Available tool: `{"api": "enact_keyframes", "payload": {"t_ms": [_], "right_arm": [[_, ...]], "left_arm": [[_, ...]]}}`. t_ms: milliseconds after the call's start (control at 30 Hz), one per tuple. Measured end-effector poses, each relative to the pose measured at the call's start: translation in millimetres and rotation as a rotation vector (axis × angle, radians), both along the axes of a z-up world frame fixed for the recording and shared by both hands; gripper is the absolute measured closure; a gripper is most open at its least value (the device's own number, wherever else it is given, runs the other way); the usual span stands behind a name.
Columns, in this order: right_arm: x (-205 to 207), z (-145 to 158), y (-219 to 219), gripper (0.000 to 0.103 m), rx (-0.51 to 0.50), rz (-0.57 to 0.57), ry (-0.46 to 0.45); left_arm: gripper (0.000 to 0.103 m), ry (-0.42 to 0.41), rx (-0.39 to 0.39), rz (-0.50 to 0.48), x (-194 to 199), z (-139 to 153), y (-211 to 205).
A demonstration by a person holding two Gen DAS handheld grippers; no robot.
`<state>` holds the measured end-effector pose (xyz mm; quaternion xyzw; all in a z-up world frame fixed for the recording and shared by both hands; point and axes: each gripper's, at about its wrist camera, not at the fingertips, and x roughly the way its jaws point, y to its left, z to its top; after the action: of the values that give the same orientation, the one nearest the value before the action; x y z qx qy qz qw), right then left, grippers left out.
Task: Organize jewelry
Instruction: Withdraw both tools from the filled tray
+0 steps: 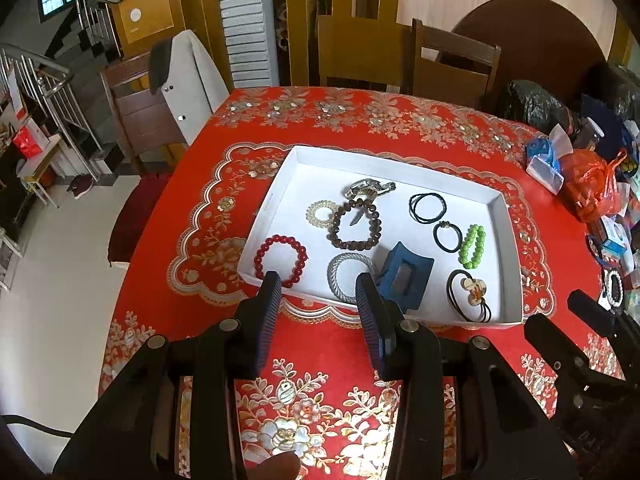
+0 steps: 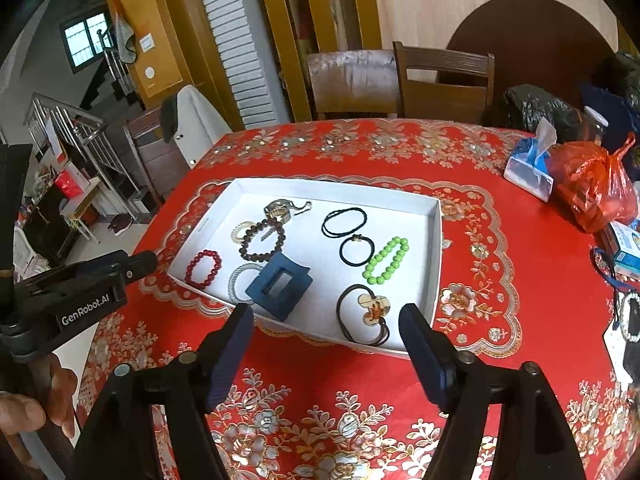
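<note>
red cloth with gold and white flowers covers the tabletop [image 1: 320, 128], and on it lies a shallow white tray [image 1: 384, 164] holding the jewelry. along the tray's near-left side sits a red bead bracelet [image 1: 281, 255], with a clear mesh bangle [image 1: 347, 278] beside it and a blue hair claw [image 1: 404, 276] resting partly on that bangle. farther in, a brown bead bracelet [image 1: 355, 224] lies next to a pale coil hair tie [image 1: 322, 211], with a shell-toned hair clip [image 1: 368, 190] just behind them, touching the brown beads. on the right half are a doubled black elastic [image 1: 427, 207], a single black hair tie [image 1: 447, 236], a green bead bracelet [image 1: 473, 246] just beside it, and near the front wall a black hair tie with a flower charm [image 1: 472, 292].

left gripper [image 1: 318, 296] hovers over the tray's near edge, its fingers [image 1: 268, 300] spread apart and holding nothing; the red bracelet and mesh bangle lie just beyond its tips. right gripper [image 2: 326, 328] hangs at the near-right part of the tray, fingers [image 2: 420, 340] wide apart and empty, the flower-charm tie lying between them in its own view.

off to the right of the tray, well apart, stand an orange plastic bag [image 2: 592, 188], a tissue pack [image 2: 528, 168] and a black bag [image 2: 540, 108]. wooden chairs [image 2: 444, 84] stand behind the tabletop.
</note>
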<state>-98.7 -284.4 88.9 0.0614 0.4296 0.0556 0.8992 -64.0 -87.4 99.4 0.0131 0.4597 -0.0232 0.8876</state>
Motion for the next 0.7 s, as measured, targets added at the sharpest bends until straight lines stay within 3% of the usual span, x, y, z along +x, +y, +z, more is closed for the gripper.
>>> {"api": "enact_keyframes", "payload": {"t_ms": [700], "right_arm": [[-0.9,-3.8,-2.1,0.030,0.013,0.029,0.012]], "left_arm": [[0.065,-0.002,0.011,0.009,-9.8,2.2,-5.4]]}}
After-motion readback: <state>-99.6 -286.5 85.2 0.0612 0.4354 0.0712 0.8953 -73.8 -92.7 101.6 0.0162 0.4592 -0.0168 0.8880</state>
